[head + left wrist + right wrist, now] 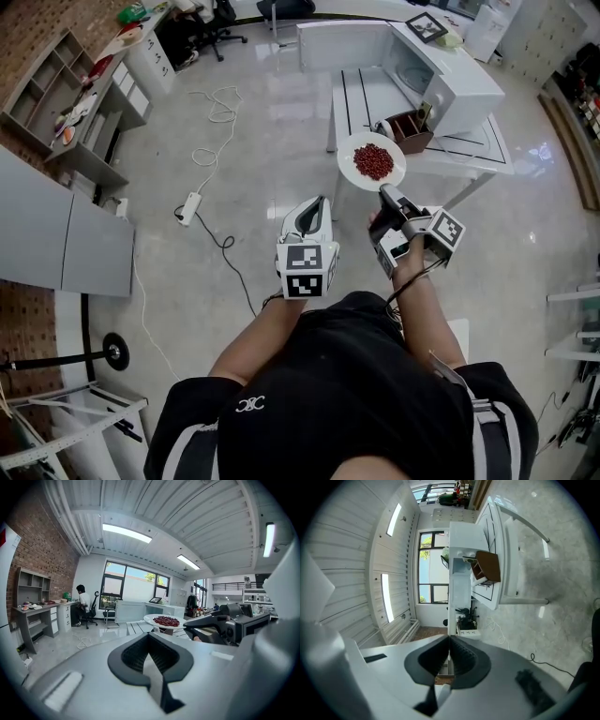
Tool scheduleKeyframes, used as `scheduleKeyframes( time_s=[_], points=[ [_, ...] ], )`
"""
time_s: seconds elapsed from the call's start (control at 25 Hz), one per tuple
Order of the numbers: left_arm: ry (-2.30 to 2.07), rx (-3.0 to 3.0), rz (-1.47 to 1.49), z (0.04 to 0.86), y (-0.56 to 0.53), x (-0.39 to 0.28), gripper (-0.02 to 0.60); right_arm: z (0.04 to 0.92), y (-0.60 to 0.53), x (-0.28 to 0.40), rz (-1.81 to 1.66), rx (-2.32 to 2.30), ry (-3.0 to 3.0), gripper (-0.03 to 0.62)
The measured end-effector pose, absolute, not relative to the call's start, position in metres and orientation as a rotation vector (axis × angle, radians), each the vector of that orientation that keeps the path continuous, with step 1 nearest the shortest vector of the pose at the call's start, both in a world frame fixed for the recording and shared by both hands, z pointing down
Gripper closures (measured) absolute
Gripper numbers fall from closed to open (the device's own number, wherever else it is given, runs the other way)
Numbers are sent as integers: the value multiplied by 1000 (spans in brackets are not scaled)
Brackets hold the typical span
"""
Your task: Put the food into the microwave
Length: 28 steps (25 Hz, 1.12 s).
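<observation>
A person stands short of a white table (370, 94), carrying a plate (347, 148) of red food (373, 161) toward the microwave (459, 80). The right gripper (387, 194) has its jaws clamped on the plate's near rim, at the dish's 6 o'clock. The left gripper (317, 206), at 9 o'clock of the right one, has its jaws pressed together on nothing. The plate is held in the air by the table's near edge. A brown box (410, 129) sits at 1 o'clock of it, and the microwave lies beyond on the same line.

With only 1 edge of the plate pinched, the job probably calls for a level wrist and a slow approach that passes over or around the box. The idle left gripper is free to help if needed.

Only the head view gives the whole layout. The left gripper view alone shows the plate side-on, level, with its heap of food. The right gripper view alone shows the rim running edge-on between its jaws. No view settles whether the microwave door is open.
</observation>
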<state>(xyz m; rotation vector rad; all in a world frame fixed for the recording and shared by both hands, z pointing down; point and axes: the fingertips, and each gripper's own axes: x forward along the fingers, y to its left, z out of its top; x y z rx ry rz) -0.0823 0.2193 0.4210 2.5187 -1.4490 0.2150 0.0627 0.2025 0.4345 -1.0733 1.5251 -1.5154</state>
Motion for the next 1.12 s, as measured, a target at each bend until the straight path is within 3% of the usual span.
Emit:
scheduleKeyframes(
  time_s=[0.68, 1.12],
  points=[
    [-1485, 2495, 243, 443, 192, -108, 572, 456, 174, 55, -1520, -1081, 1545, 577],
    [-1434, 2521, 286, 438, 91, -96, 572, 427, 84, 57, -1473, -1048, 1585, 577]
  ],
)
